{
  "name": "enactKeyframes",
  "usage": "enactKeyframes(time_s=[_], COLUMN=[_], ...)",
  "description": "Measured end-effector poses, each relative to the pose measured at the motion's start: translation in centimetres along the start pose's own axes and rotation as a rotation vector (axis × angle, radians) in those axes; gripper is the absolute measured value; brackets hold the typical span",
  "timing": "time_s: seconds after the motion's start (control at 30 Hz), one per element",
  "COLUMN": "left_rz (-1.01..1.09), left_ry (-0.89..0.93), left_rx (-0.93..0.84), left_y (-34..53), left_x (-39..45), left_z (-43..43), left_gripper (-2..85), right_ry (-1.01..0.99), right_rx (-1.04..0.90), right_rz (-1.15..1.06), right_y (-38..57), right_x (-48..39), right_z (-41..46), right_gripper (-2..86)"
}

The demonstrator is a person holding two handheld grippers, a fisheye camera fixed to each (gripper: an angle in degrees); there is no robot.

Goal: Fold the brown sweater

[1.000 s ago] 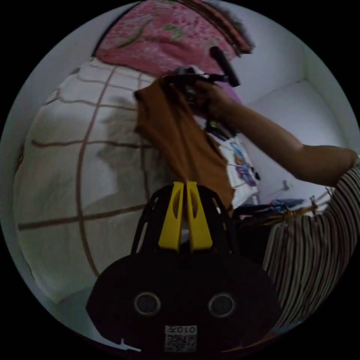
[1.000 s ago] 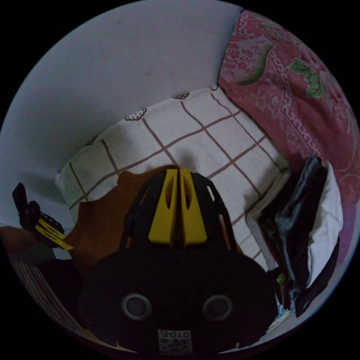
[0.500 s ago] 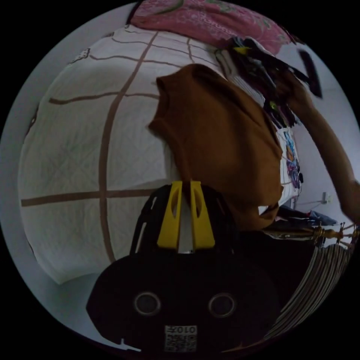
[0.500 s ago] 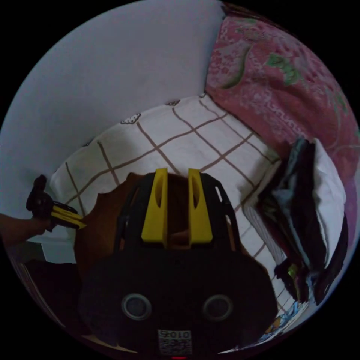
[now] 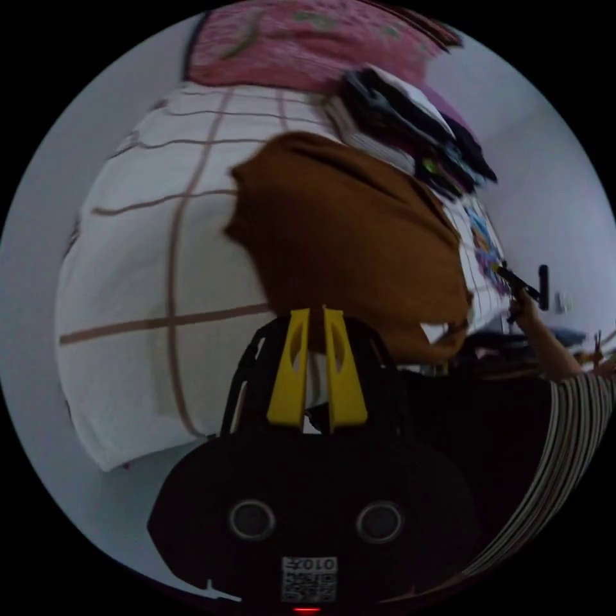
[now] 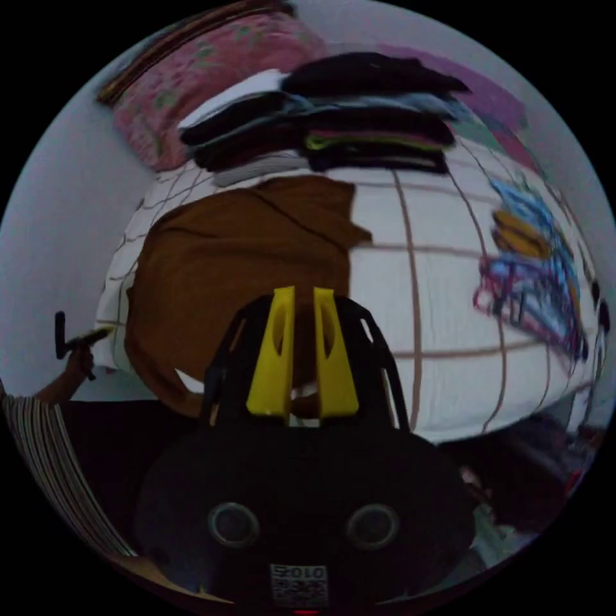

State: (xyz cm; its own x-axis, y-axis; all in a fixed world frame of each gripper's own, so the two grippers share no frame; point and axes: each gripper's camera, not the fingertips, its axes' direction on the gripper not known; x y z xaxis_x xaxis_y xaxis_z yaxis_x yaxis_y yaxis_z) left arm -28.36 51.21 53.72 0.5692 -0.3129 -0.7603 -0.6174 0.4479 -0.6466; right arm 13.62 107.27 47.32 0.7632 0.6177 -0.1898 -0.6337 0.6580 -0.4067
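Brown sweater (image 6: 237,256) lying spread on the checked bed cover (image 6: 443,301), just beside the stack of folded clothes (image 6: 333,128). No fold made yet, looks like. Left gripper (image 5: 316,314) and right gripper (image 6: 300,294) both slightly spread, pinching nothing.

Your brown sweater (image 6: 244,256) is a plain rust brown, lying on a white bedsheet (image 6: 449,308) crossed by thin brown grid lines and printed with a cartoon in blue, pink and orange. Your grippers' jaws are yellow on black bodies, your sleeve (image 5: 564,436) is striped dark and pale, and the pillow (image 5: 301,38) is pink with green floral patterning.
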Motion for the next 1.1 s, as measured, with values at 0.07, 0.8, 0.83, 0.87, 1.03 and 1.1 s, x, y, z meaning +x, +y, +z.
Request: enactKeyframes(time_s=[0.07, 0.8, 0.83, 0.87, 1.03, 1.1], left_rz=[0.105, 0.613, 0.609, 0.603, 0.67, 0.743], left_ry=[0.024, 0.069, 0.085, 0.096, 0.066, 0.039], left_rx=[-0.069, -0.396, -0.403, -0.411, -0.37, -0.353], left_y=[-0.9, -3.5, -3.3, -3.1, -2.7, -2.3], left_x=[2.1, 9.0, 8.8, 8.6, 9.2, 10.0], left_z=[2.1, 11.7, 11.9, 12.0, 11.2, 10.6], left_gripper=[5.0, 1.4, 1.3, 1.3, 1.9, 2.4], right_ry=[-0.033, -0.056, -0.076, -0.087, -0.024, -0.019], right_rx=[-0.018, -0.065, -0.066, -0.068, -0.059, -0.083], right_rz=[0.104, 0.303, 0.3, 0.299, 0.249, 0.236], right_y=[3.3, 18.9, 19.1, 19.1, 18.7, 19.4], right_x=[3.2, 13.5, 13.8, 13.8, 12.7, 12.1], right_z=[1.8, 14.4, 15.3, 15.8, 17.1, 17.6], right_gripper=[7.3, 2.4, 2.7, 2.8, 5.9, 6.5])
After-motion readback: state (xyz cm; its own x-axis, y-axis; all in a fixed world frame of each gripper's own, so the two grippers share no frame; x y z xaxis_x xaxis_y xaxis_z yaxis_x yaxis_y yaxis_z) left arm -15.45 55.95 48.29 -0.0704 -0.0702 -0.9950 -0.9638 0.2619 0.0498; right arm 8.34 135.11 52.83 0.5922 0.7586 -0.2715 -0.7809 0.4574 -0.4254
